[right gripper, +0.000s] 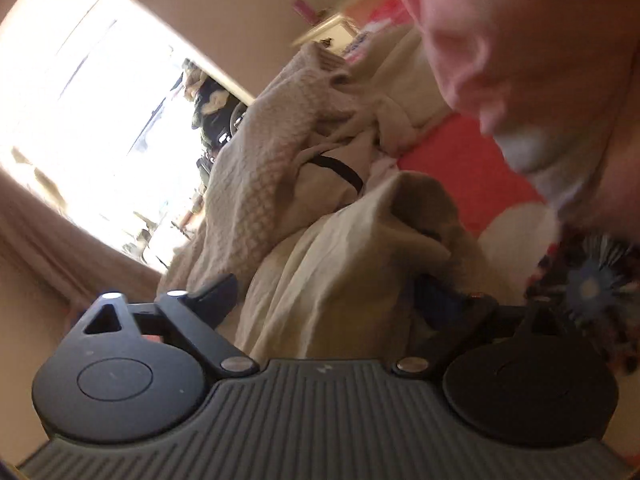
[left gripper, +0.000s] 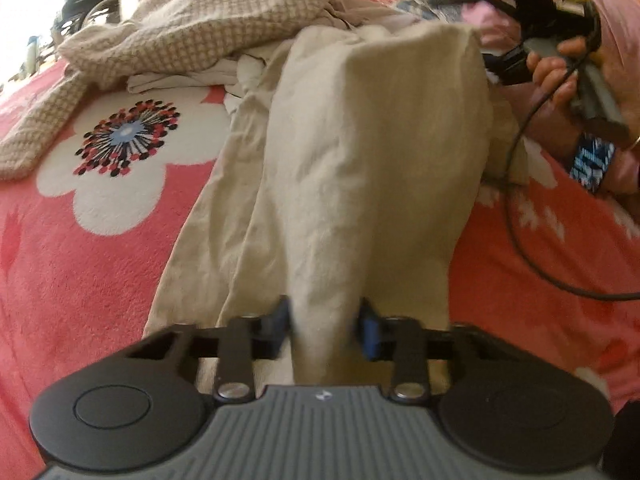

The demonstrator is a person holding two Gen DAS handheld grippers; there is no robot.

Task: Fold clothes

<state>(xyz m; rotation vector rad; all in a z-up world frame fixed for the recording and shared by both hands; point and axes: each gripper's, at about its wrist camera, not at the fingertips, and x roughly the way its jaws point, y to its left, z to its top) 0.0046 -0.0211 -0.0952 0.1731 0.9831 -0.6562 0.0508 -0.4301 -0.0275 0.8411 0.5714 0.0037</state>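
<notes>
A plain beige garment (left gripper: pixel 360 152) hangs stretched between my two grippers above a pink floral bed cover (left gripper: pixel 80 272). My left gripper (left gripper: pixel 326 320) is shut on its near end, the cloth bunched between the blue pads. At the top right of the left wrist view, my right gripper (left gripper: pixel 478 26) holds the far corner lifted, gripped by a hand (left gripper: pixel 560 68). The right wrist view is blurred; there the same garment (right gripper: pixel 340 272) fills the space between the right gripper (right gripper: pixel 328 300) fingers. Its lower folds drape down to the bed.
A checked beige garment (left gripper: pixel 192 20) and crumpled white clothes (left gripper: pixel 180 76) are piled at the back of the bed. A black cable (left gripper: pixel 520 220) loops from the right gripper across the cover. A pink sleeve (right gripper: pixel 520 40) and a bright window (right gripper: pixel 80 100) fill the right wrist view.
</notes>
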